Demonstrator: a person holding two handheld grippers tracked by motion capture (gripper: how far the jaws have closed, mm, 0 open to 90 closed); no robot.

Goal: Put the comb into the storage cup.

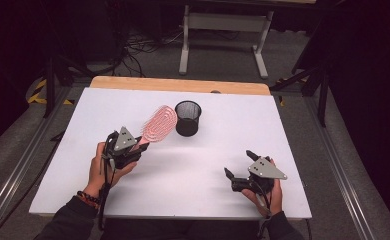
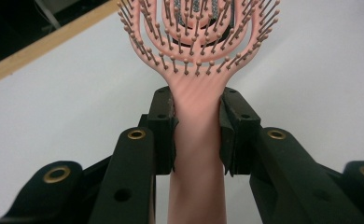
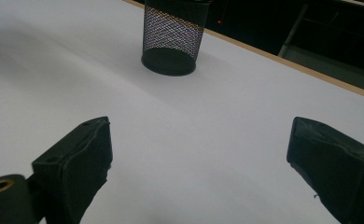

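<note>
One pink hairbrush [image 1: 157,124] is clamped by its handle in the left tongs [image 1: 139,145] above the white worktop [image 1: 223,120], beside one black mesh cup [image 1: 188,118]; the right tongs [image 1: 239,165] gape wide, holding nothing

Readable text: none on any surface.
Pink plastic hairbrush [image 2: 196,140]: no brand or label legible.
Black wire-mesh cup [image 3: 172,39]: no markings.
White worktop [image 1: 193,165]: no print or numbers.
</note>
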